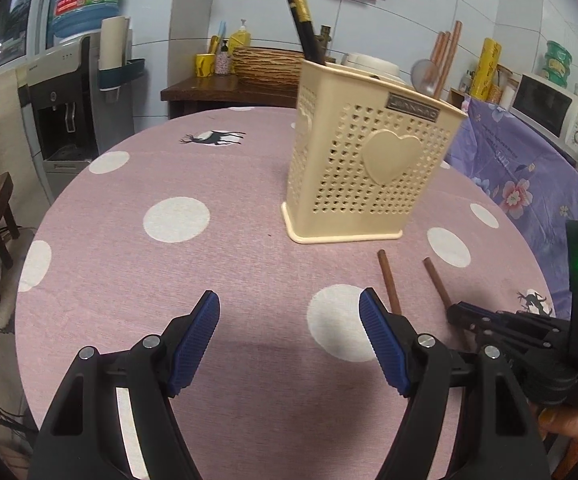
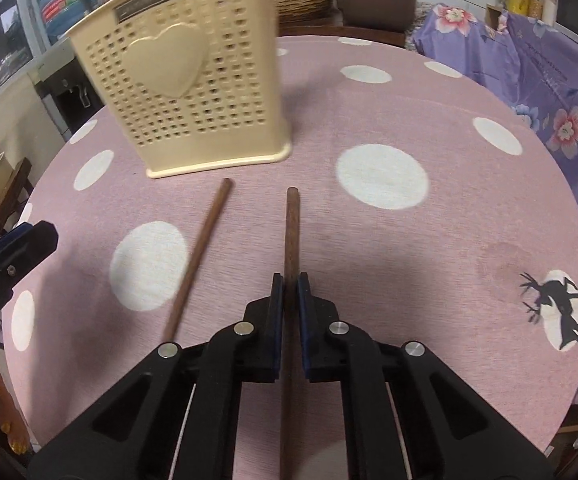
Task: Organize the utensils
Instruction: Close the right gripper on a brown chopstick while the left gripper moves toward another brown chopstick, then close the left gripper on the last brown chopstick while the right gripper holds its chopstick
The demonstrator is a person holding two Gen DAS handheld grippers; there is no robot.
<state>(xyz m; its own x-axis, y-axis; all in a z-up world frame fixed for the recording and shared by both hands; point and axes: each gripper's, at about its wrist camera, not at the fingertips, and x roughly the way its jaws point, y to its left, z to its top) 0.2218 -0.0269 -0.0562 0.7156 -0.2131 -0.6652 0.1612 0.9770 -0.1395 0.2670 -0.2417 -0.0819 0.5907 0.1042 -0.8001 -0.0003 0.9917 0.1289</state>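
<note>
A cream perforated utensil holder (image 1: 369, 168) with a heart stands on the pink dotted tablecloth (image 1: 209, 280); a dark utensil handle (image 1: 303, 20) sticks out of it. The holder also shows in the right wrist view (image 2: 193, 80). Two brown chopsticks lie in front of it. My right gripper (image 2: 291, 284) is shut on the right chopstick (image 2: 292, 232), which runs between its pads. The other chopstick (image 2: 197, 256) lies loose to its left. In the left wrist view both chopsticks (image 1: 389, 280) (image 1: 437, 280) show, with the right gripper (image 1: 459, 312) on one. My left gripper (image 1: 289, 308) is open and empty above the cloth.
A purple floral cloth (image 1: 529, 168) covers the furniture on the right, with a microwave (image 1: 549, 112) behind. A water dispenser (image 1: 65, 100) stands at the left, a wooden side table (image 1: 225, 88) with a woven basket behind. The round table's edge curves close on both sides.
</note>
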